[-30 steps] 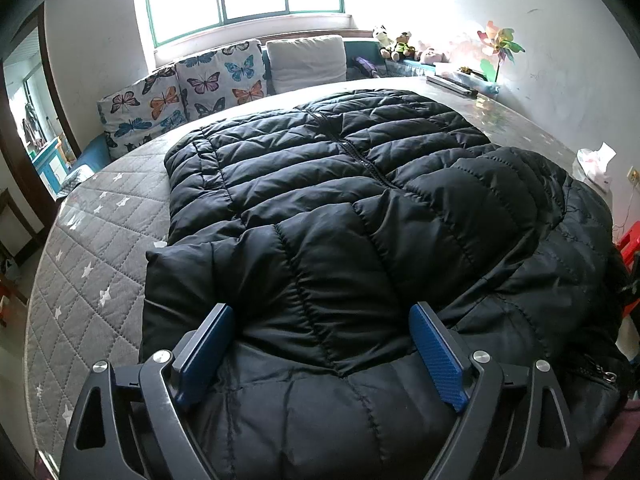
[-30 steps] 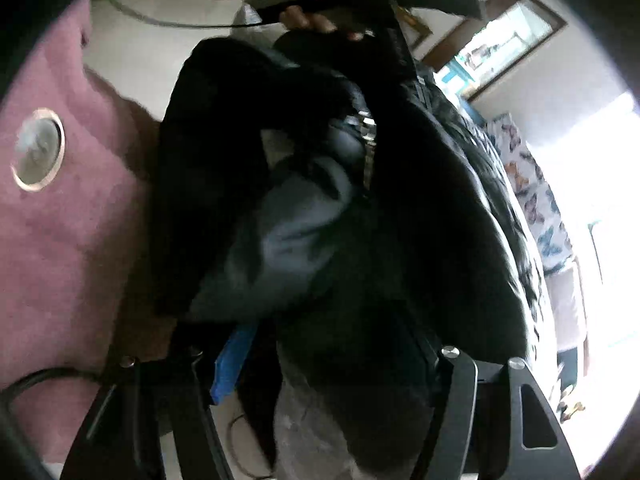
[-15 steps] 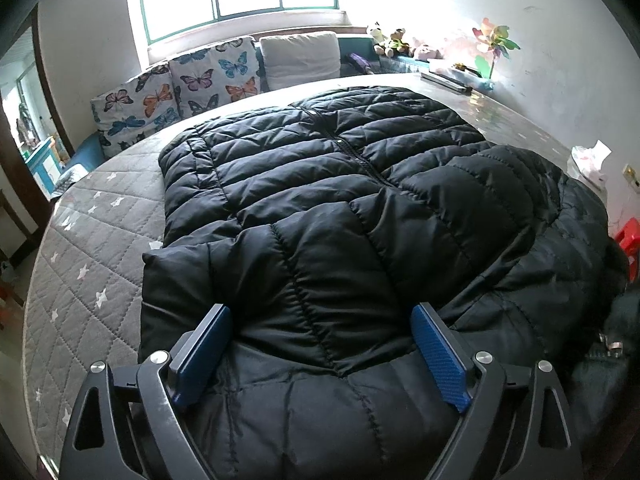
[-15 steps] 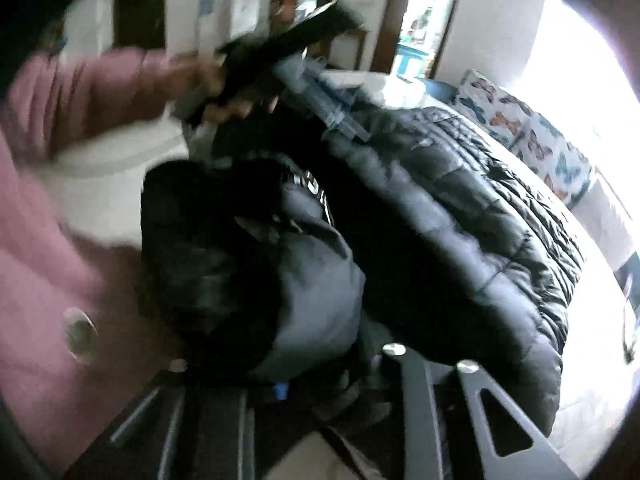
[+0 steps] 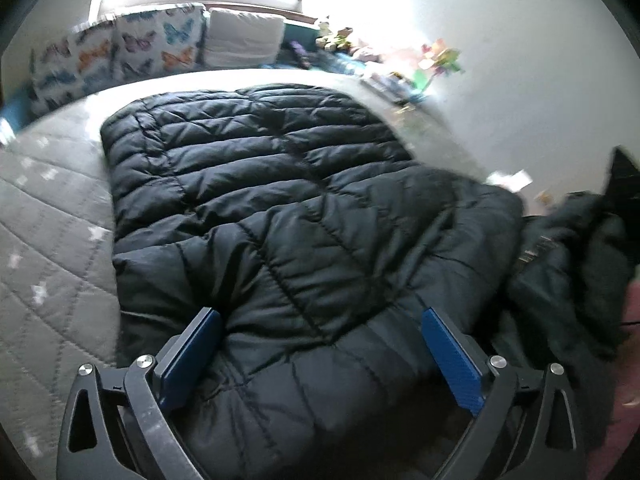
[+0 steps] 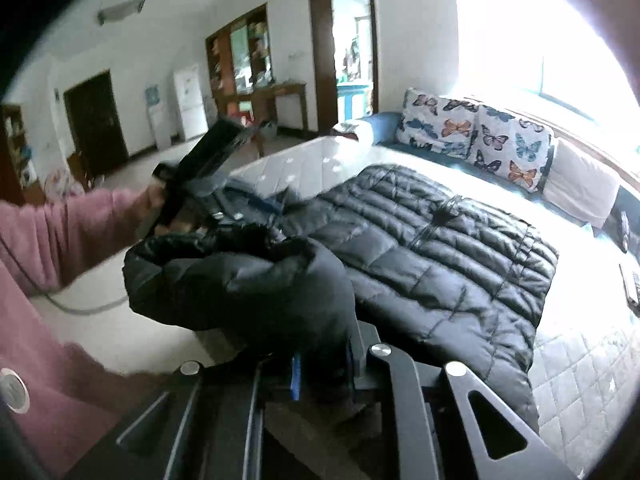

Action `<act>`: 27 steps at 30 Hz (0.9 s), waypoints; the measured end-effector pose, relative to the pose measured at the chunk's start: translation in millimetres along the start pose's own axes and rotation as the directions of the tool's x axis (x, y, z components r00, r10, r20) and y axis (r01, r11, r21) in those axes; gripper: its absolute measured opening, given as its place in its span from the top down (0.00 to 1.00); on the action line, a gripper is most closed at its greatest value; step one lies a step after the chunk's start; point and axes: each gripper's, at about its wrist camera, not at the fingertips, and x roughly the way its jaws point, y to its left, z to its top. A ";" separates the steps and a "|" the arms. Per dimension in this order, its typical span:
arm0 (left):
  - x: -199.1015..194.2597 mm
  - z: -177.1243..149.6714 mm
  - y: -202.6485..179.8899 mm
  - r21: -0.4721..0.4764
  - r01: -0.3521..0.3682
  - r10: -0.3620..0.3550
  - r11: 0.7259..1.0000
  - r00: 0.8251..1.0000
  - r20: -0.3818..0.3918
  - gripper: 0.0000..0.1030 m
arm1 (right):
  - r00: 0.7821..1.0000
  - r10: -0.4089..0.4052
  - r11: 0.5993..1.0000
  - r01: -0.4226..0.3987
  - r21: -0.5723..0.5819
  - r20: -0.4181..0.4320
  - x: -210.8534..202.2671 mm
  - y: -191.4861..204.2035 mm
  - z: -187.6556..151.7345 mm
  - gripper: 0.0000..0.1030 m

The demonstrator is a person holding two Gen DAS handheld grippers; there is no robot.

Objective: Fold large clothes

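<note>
A black quilted puffer jacket (image 5: 280, 200) lies spread on a grey quilted mattress (image 5: 52, 240). My left gripper (image 5: 320, 316) hovers over the jacket's near end. Its jaws are opening wide, and the blue pads (image 5: 192, 356) stand apart from the fabric without pressing it. In the right wrist view my right gripper (image 6: 320, 356) is shut on a bunched, smooth-lined end of the jacket (image 6: 240, 280) and holds it lifted above the mattress edge. The rest of the jacket (image 6: 440, 264) stays flat behind. A pink sleeve (image 6: 60, 232) reaches in from the left with the left tool.
Butterfly-print cushions (image 6: 480, 136) and a white pillow (image 5: 244, 36) line the far side under a bright window. Toys and small items (image 5: 400, 76) sit along the right wall side. Beyond the mattress is open floor with doors and cabinets (image 6: 240, 64).
My right gripper has closed on the bunched jacket end, rolled upright and lifted it. The left view has swung, and the raised fabric now shows at its right edge.
</note>
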 end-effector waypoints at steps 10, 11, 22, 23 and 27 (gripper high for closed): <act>-31.8 18.1 60.1 -0.207 0.329 -0.325 0.921 0.944 0.054 0.00 | 0.995 -0.037 0.994 0.027 0.105 0.097 19.7 -50.1 52.3 0.84; -33.9 19.3 65.1 -0.220 0.357 -0.351 0.908 0.934 0.067 0.00 | 0.994 -0.038 0.993 0.026 0.119 0.102 23.1 -56.6 56.2 0.84; -54.2 47.2 109.0 -0.267 0.527 -0.481 0.807 0.849 0.221 0.00 | 0.986 -0.107 0.979 0.081 0.185 0.131 83.3 -130.2 104.2 0.84; -56.3 52.9 115.8 -0.273 0.535 -0.484 0.799 0.843 0.236 0.00 | 0.986 -0.113 0.979 0.090 0.181 0.126 89.2 -133.4 106.8 0.84; -61.7 72.9 142.1 -0.328 0.548 -0.471 0.769 0.834 0.287 0.00 | 0.986 -0.143 0.977 0.126 0.171 0.091 118.1 -153.5 118.1 0.84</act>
